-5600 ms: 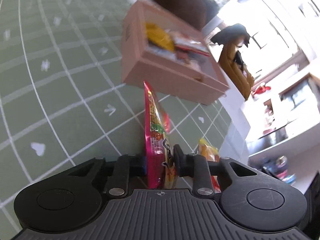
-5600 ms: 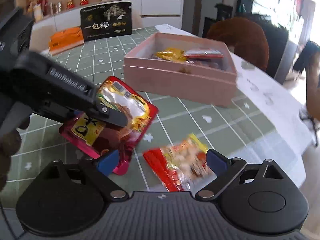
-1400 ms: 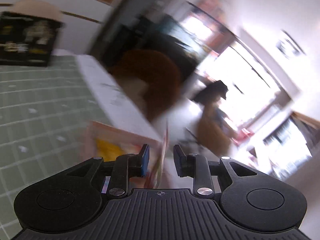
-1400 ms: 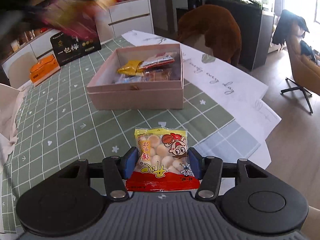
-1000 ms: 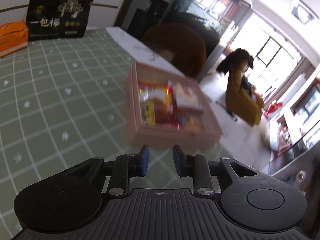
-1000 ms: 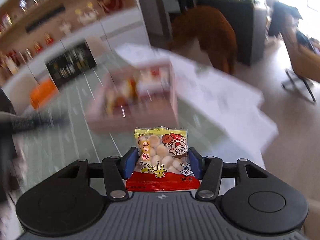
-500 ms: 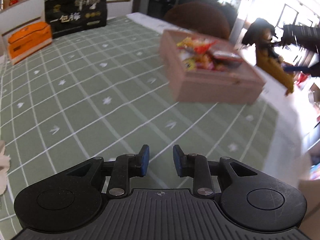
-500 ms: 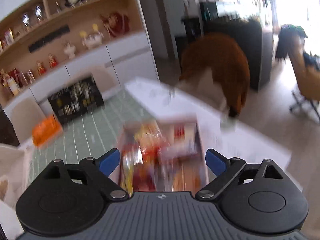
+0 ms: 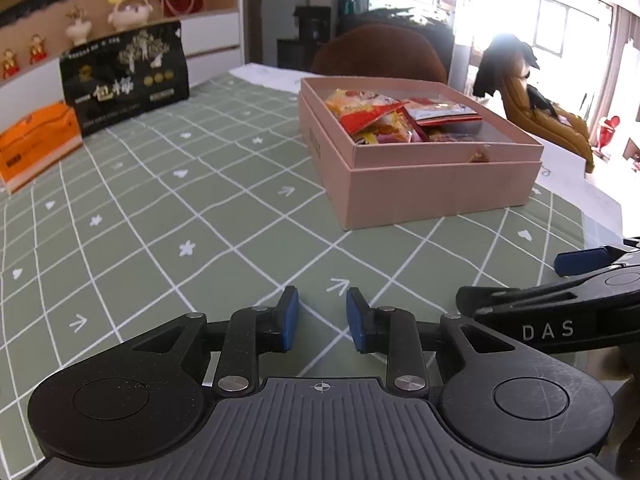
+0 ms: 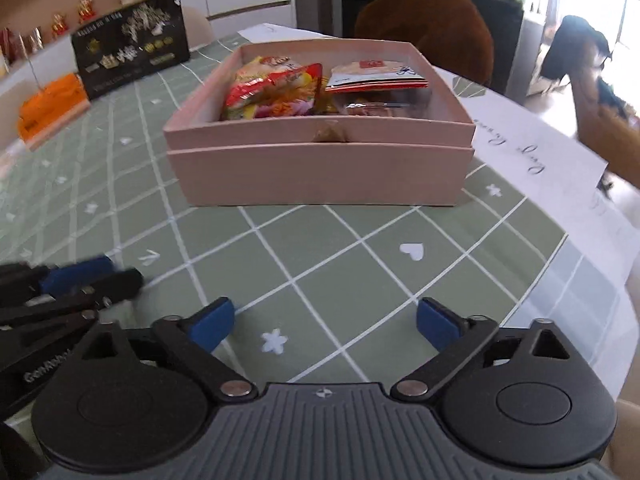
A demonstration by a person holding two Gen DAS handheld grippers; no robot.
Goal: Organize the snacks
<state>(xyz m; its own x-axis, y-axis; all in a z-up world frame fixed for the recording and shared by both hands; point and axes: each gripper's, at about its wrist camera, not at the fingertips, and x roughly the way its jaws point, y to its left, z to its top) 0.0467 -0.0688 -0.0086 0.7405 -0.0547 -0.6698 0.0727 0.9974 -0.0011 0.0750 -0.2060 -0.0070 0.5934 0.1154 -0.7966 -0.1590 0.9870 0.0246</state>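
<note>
Hovering over desk point(image 10: 360, 248): right tool point(image 10: 325, 322) wide, empty, just opened; left tool point(image 9: 322, 320) narrow, empty; snack box point(image 10: 320, 160) straight ahead, nearer right.

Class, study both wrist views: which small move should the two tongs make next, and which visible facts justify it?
Probably pull both back and stop. The snack packets lie inside the pink cardboard box, none shows on the green checked tablecloth, and both the left tongs and right tongs are empty, the right having just opened wide.
</note>
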